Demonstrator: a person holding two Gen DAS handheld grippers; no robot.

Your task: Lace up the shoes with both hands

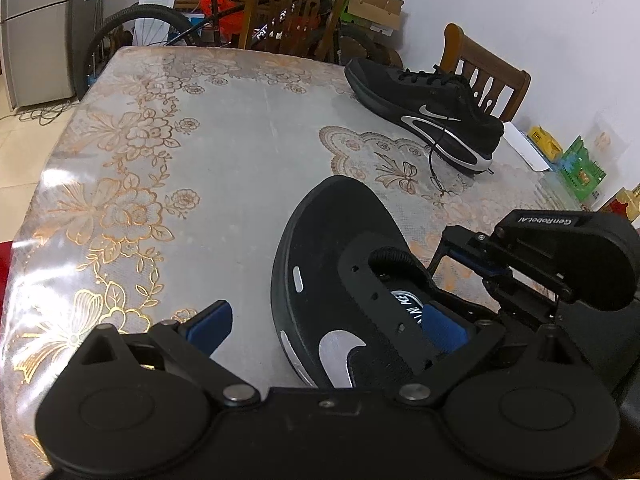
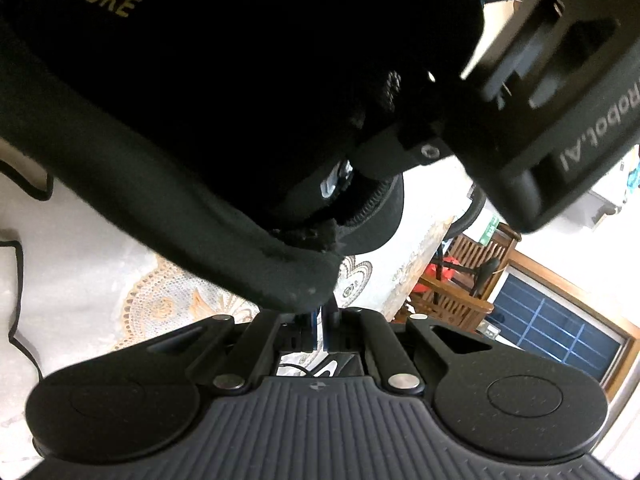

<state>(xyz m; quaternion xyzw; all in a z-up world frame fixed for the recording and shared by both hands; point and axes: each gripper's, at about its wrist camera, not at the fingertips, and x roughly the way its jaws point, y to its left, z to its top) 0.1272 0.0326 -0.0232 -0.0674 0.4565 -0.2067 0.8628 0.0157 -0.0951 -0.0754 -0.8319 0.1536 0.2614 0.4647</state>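
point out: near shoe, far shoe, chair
near shoe [image 1: 320, 240], left wrist view, on its toe.
far shoe [image 1: 430, 110], left wrist view, on the silver side logo.
chair [image 1: 490, 70], left wrist view, on its wooden back.

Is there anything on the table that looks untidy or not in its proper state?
Yes. The near shoe has no lace: its eyelets are empty, and it is tipped toward its side. The far shoe is laced, but one lace end hangs loose over its side onto the tablecloth.
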